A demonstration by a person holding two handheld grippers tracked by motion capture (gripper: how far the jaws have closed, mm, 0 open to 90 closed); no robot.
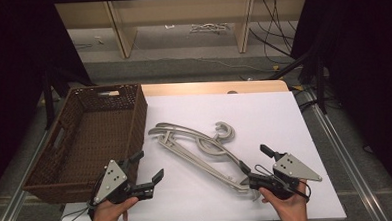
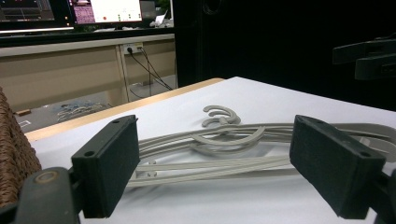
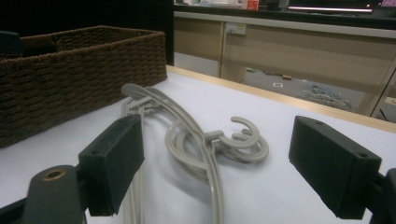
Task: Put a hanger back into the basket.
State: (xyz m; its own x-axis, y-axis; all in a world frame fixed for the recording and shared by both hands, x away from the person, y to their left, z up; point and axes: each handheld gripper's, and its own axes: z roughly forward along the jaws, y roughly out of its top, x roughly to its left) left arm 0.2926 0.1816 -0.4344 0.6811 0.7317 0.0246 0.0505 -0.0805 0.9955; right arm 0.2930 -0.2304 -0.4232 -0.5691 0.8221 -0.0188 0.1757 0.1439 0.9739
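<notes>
- The white surface (image 1: 264,112) in front of me carries everything; a strip of bare wood shows along its far edge.
- A dark brown wicker basket (image 1: 61,161) stands along the left edge of the surface, reaching from the far left corner almost to the near one; it has a handle slot in its left wall.
- A bundle of grey plastic clothes hangers (image 1: 201,150) lies flat near the middle of the surface, running slantwise from just beside the basket's right wall towards the near right corner; the hooks curl up on its far side, and the hangers overlap one another.
- My left hand-held gripper (image 1: 146,168) is in my left hand (image 1: 108,212) near the near left corner, just beside the basket's near end; its jaws stand wide apart and hold nothing, with the hangers lying beyond them in the left gripper view.
- My right hand-held gripper (image 1: 253,160) is in my right hand (image 1: 288,206) towards the near right corner; its jaws are spread wide and empty, one jaw touching or just beside the near end of the hangers; I cannot tell which.
</notes>
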